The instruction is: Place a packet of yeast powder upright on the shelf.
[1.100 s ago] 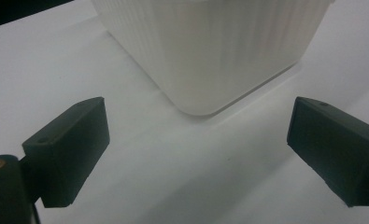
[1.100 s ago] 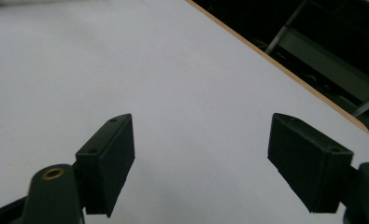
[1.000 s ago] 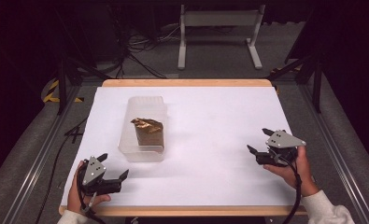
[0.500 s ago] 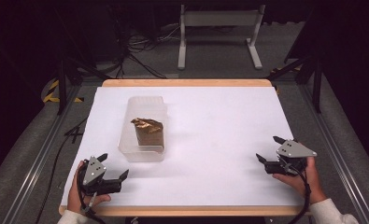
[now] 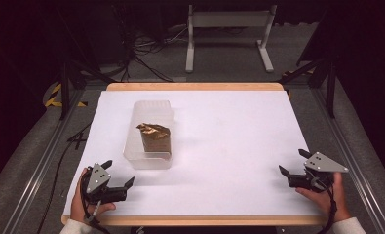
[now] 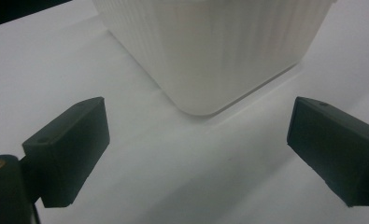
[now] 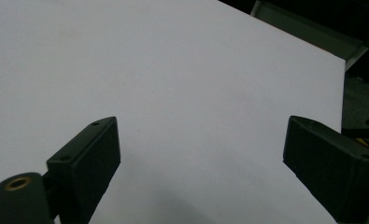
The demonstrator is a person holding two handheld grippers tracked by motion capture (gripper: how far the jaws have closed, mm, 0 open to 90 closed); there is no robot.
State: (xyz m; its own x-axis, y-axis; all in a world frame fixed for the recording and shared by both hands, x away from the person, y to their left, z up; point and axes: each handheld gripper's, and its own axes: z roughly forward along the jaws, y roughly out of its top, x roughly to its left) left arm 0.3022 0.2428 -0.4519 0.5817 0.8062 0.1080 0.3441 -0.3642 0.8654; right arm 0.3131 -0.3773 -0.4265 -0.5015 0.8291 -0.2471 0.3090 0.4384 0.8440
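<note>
**Right gripper pulls back, fingers spread**

The right gripper [image 5: 291,165] has slid from mid-right of the worktop [image 5: 229,126] back toward the near right corner, and its fingers [image 7: 86,161] have just been opening, with nothing between them. That looks like a retreat after letting go. The gold bag [image 5: 154,136] sits inside the clear tub [image 5: 148,158], left of centre. The left gripper [image 5: 118,174] rests just before the tub, fingers [image 6: 70,149] wide apart, empty, touching nothing.
</note>
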